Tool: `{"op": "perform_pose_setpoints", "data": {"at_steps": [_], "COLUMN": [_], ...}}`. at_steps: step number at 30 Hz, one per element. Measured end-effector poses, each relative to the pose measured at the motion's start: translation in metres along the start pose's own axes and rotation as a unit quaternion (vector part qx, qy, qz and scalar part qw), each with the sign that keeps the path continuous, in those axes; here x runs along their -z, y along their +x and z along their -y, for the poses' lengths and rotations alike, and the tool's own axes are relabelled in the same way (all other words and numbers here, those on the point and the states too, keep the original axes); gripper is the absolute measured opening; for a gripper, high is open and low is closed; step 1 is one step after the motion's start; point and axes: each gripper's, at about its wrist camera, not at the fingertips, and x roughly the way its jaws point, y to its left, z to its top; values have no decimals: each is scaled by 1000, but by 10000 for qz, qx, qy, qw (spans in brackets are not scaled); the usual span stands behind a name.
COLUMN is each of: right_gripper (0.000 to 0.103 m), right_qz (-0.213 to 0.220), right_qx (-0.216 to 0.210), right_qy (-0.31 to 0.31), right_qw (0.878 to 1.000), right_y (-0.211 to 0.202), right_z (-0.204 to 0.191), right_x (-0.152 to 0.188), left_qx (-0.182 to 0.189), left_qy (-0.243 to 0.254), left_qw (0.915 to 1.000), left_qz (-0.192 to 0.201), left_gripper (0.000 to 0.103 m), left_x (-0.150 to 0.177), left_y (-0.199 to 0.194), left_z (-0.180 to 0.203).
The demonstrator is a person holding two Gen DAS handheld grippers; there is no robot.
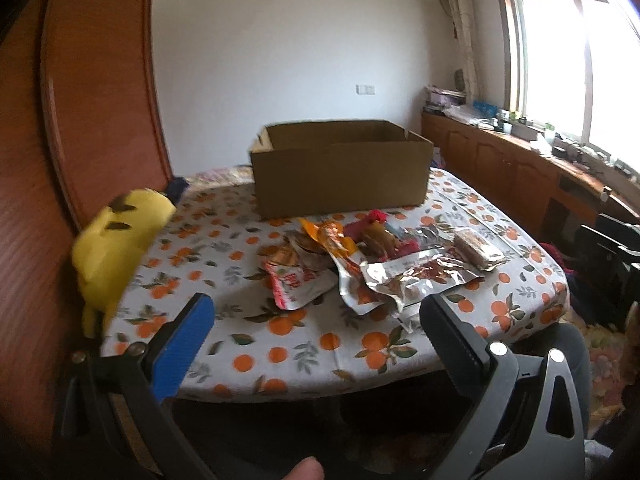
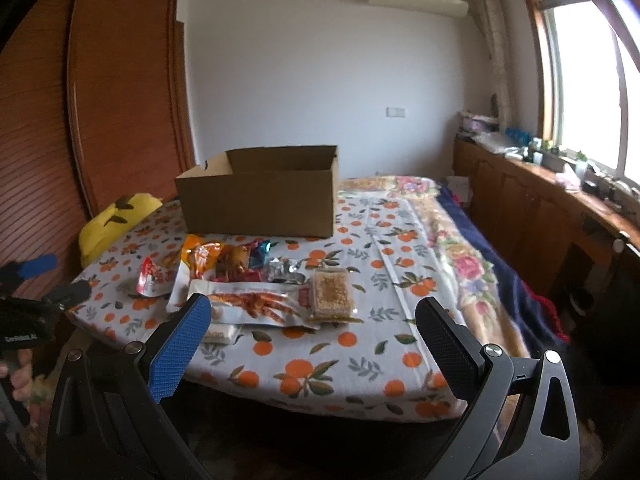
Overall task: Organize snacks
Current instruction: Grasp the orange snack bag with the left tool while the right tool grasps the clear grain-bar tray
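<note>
Snacks (image 1: pixel 372 264) piled on orange-print tabletop (image 1: pixel 280 344), just in front of open cardboard box (image 1: pixel 340 168) | my left gripper (image 1: pixel 316 316) fingers wide apart, empty | my right gripper (image 2: pixel 314 320) fingers wide apart, empty, short of pile

left gripper body (image 2: pixel 22 326): a small white brand word on the black housing at the left edge of the right wrist view, too blurred to spell out
red-and-white snack packet (image 1: pixel 298 282): red characters printed on the white face, not legible
long clear packet (image 2: pixel 256 304): a small red label patch at its right end, print too small to read
cardboard box (image 1: pixel 340 168): no print visible on the sides that show
</note>
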Motion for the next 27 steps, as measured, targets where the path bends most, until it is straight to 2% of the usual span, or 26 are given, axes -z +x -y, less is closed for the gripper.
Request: {"op": "perform_pose_setpoints", "data": {"at_steps": [3,9,12,14,16,23,27], "right_gripper": [103,102,102,101,99,97,96], "right_qz": [-184,-497,-689,-816,-930,-1254,-1364], "right_qx": [-204,-273,-368,-423,-486,-587,-628], "right_qy": [-4,-264,-278,-262,-264,-141,-87], "right_qw": [9996,9980,9966,9954,9941,9903,9886], "right_y": [23,66,87,101,113,148,163], "right_z": [6,13,20,24,27,38,44], "right_x": [-3,0,2,3,4,10,11], "left_qx": [161,507,667,747,754,667,430], "left_qy": [-46,-202,-288,-383,-443,-544,-425], "left_qw": [9998,9980,9962,9948,9937,9905,9894], "left_qz": [-138,-332,-473,-578,-702,-1077,-1322], "left_gripper": [103,100,95,88,84,83,83], "left_x": [-4,-15,-22,-26,-31,-45,-47], "left_y": [24,65,85,97,109,154,177], "left_z": [-2,-4,-4,-6,-9,-9,-2]}}
